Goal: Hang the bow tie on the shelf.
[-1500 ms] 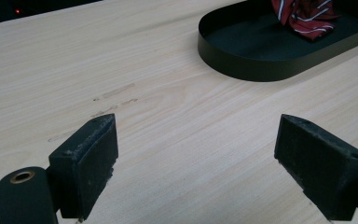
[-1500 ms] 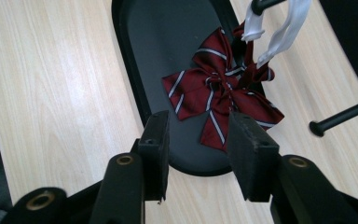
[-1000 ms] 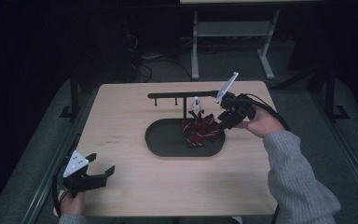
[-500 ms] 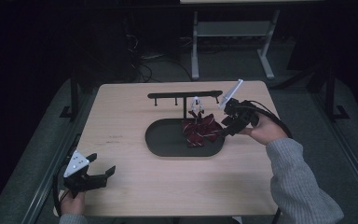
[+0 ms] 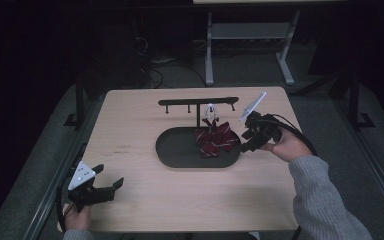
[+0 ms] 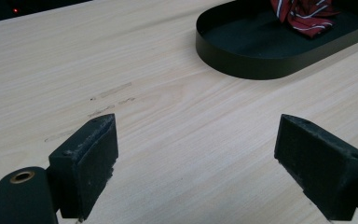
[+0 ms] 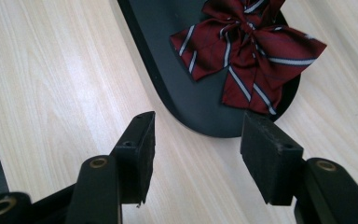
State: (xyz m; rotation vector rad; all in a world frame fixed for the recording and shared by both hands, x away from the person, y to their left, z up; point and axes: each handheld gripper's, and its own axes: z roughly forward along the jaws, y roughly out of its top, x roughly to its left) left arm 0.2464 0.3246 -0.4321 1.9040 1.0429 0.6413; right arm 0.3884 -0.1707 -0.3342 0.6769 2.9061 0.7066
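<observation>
The striped maroon bow tie [image 5: 214,140] lies in the right end of the black oval tray [image 5: 180,155], at about 3 o'clock within it, one tail draped over the rim in the right gripper view [image 7: 247,51]. It looks light and limp, soft cloth that should crumple under a pinch and not slip much on the rubbery pads; the knotted centre, where the folds bunch thickest, seems the surest place to take hold, since a loop or tail would likely just unfold. Behind the tray, toward 12 o'clock, stands a black hanger rack [image 5: 198,102] with a small pale clip [image 5: 210,111] hanging from its bar, just above the bow.

The right gripper [image 5: 252,135] sits at the tray's 3 o'clock edge, jaws parted moderately and holding nothing, aimed at the tray end just short of the bow. The left gripper [image 5: 105,189] rests near the table's [image 5: 130,125] 7 o'clock corner, jaws spread wide and empty, well apart from the tray.

Compared with a second ago, the right gripper has drawn back slightly from the bow toward 4 o'clock and lowered; the left gripper and the bow have not shifted.
</observation>
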